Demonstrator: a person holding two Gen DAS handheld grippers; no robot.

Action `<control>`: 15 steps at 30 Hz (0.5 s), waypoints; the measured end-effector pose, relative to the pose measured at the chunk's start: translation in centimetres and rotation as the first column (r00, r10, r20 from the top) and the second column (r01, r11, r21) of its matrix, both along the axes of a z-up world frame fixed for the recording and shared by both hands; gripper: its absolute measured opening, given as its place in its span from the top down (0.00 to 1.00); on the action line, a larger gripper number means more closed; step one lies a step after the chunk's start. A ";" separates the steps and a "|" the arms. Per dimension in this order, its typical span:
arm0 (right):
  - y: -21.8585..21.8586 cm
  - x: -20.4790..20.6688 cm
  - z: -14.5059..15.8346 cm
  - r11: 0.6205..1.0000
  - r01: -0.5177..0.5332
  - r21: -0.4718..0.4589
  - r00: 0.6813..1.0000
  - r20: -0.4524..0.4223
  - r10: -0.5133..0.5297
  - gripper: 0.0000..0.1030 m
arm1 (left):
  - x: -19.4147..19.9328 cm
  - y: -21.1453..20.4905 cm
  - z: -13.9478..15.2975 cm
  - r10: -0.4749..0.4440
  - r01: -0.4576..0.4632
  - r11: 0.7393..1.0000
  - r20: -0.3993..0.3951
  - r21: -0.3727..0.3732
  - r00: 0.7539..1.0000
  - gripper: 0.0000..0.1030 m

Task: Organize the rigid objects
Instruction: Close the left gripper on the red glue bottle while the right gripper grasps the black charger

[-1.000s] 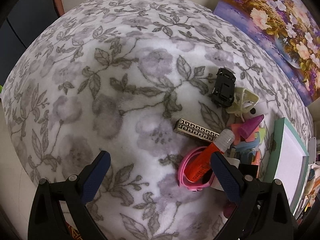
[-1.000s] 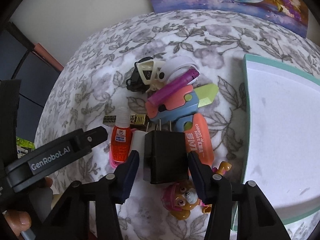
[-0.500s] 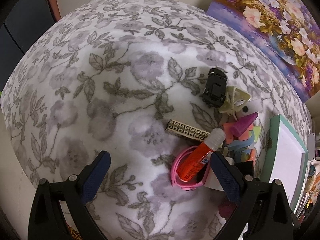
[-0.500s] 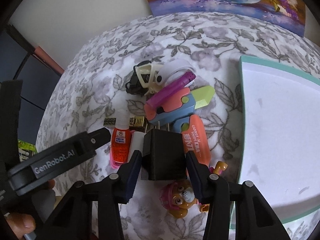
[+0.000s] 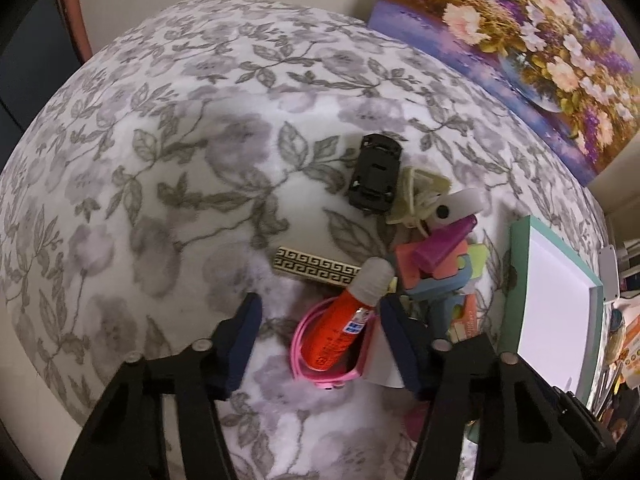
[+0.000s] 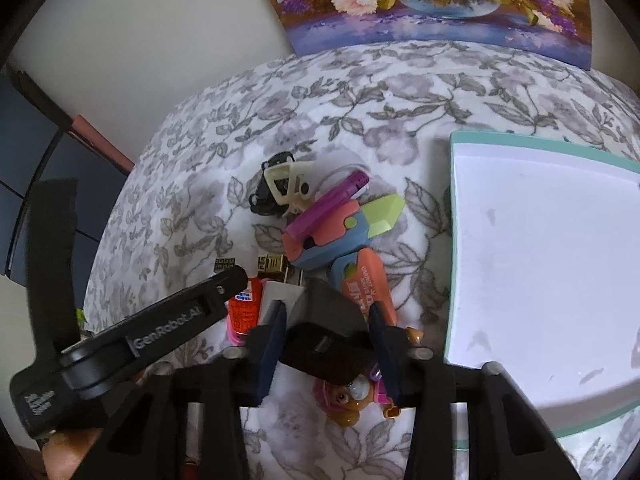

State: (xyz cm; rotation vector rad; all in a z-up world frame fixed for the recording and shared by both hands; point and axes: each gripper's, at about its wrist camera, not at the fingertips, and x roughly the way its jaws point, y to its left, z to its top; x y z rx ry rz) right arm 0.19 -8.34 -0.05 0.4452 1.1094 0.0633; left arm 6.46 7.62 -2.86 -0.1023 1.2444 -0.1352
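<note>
In the left wrist view, my left gripper (image 5: pixel 320 312) points down over a red glue bottle (image 5: pixel 340 332) that lies across a pink band (image 5: pixel 316 376). Its jaws are closing, with both things between them and a gap still on the left side. In the right wrist view, my right gripper (image 6: pixel 327 312) is shut on a black plug adapter (image 6: pixel 324 336), held tilted just above the cloth. Behind it lies a pile: an orange tube (image 6: pixel 372 284), a pink-blue-green toy (image 6: pixel 336 232), a cream clip (image 6: pixel 288 184) and a gold-patterned bar (image 5: pixel 316 270).
A white tray with a teal rim (image 6: pixel 450 240) stands to the right of the pile. A black toy car (image 5: pixel 376 174) lies at the far end. A pup figure (image 6: pixel 352 396) lies under the adapter. A flower painting (image 6: pixel 432 0) leans at the back. The left gripper's body (image 6: pixel 172 320) crosses the right view.
The left jaws have narrowed from wide open around the bottle and band. The right jaws have closed onto the black adapter, which has risen a little and tilted.
</note>
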 end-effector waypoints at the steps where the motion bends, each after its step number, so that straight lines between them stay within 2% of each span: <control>1: -0.1 -0.1 0.2 1.000 -0.001 -0.001 1.000 0.001 0.001 0.78 | 0.0 -0.2 0.0 -0.008 0.008 1.000 0.001 -0.001 1.000 0.47; 4: -0.1 -0.2 0.1 0.999 -0.006 -0.037 1.000 -0.007 0.005 0.78 | 0.0 -0.8 -0.3 -0.028 0.028 1.000 0.000 -0.001 1.000 0.55; 8: -0.7 -0.3 -0.5 1.000 0.002 0.008 1.000 -0.026 -0.002 0.78 | 0.1 -1.6 -0.5 -0.061 0.061 0.998 0.008 -0.001 0.998 0.70; 11: -0.9 -0.4 -0.5 1.000 0.005 0.006 1.000 -0.027 -0.005 0.78 | 0.0 -1.9 -0.5 -0.076 0.076 0.997 0.024 0.016 0.997 0.73; 15: -1.0 -0.4 -0.5 1.000 0.007 0.016 1.000 -0.030 -0.006 0.78 | 0.0 -1.7 -0.2 -0.076 0.076 0.997 0.036 -0.006 0.996 0.75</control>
